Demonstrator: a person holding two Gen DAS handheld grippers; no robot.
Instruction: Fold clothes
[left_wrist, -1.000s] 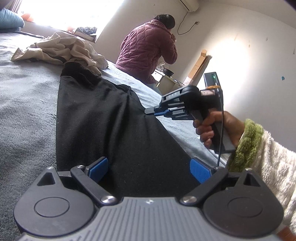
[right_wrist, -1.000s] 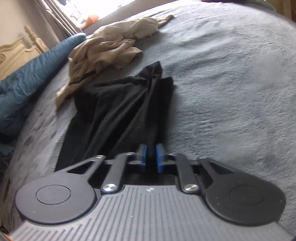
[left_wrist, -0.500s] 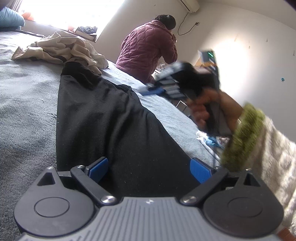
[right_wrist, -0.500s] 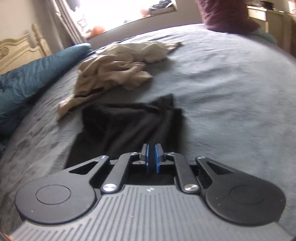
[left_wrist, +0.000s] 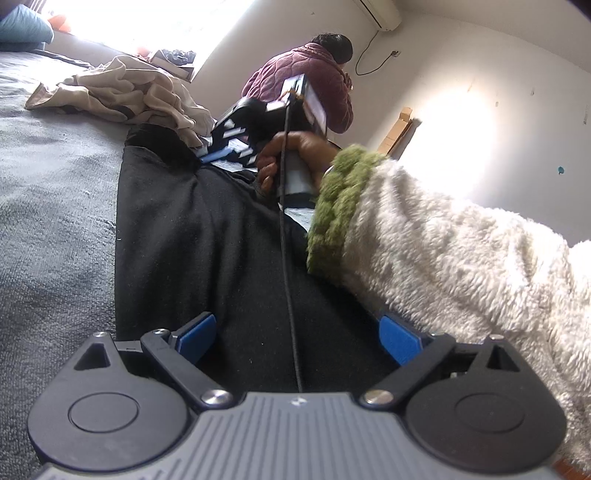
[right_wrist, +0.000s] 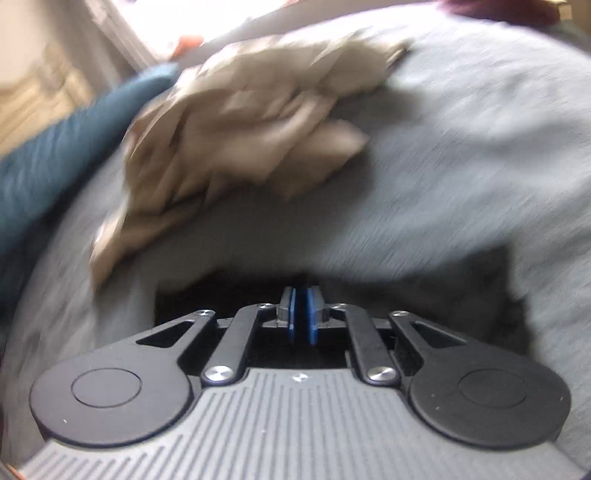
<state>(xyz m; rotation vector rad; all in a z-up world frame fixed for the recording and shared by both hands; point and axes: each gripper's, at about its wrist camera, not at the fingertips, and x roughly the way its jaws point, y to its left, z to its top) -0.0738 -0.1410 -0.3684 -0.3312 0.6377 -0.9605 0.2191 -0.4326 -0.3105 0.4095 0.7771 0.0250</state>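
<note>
Left gripper (left_wrist: 297, 334): jaws spread wide, blue pads (left_wrist: 194, 334) standing apart with nothing pinched; the black garment (left_wrist: 207, 251) lies flat beneath and ahead of them, stretching away from the tool along the grey bedspread (left_wrist: 51, 206). A thin black cable (left_wrist: 286, 258) runs from the tool's body forward over the cloth.

Right gripper (right_wrist: 302, 314): blue pads nearly together, a narrow slit between them, the jaws opening slightly. Whether any cloth sits in the slit cannot be told; the view is smeared by motion. Just beyond its tips lies the far edge of the black garment (right_wrist: 388, 273), with the grey bedspread (right_wrist: 461, 155) past it.

Seen from the left tool, the right gripper (left_wrist: 214, 157) is ahead, over the far end of the black garment, held in the right hand (left_wrist: 291, 158) of a person whose sleeve (left_wrist: 461, 266) is cream fleece with a green cuff; the sleeve crosses just over the left tool's right pad.

Beyond both tools: a crumpled beige garment (left_wrist: 122, 92) (right_wrist: 236, 125) on the bedspread, touching the black garment's far end. Left of it, a blue quilt (right_wrist: 55, 162).

Far background, ahead of the left tool: a second person in a maroon quilted jacket (left_wrist: 306, 77), back turned, beside a white wall (left_wrist: 480, 74).
</note>
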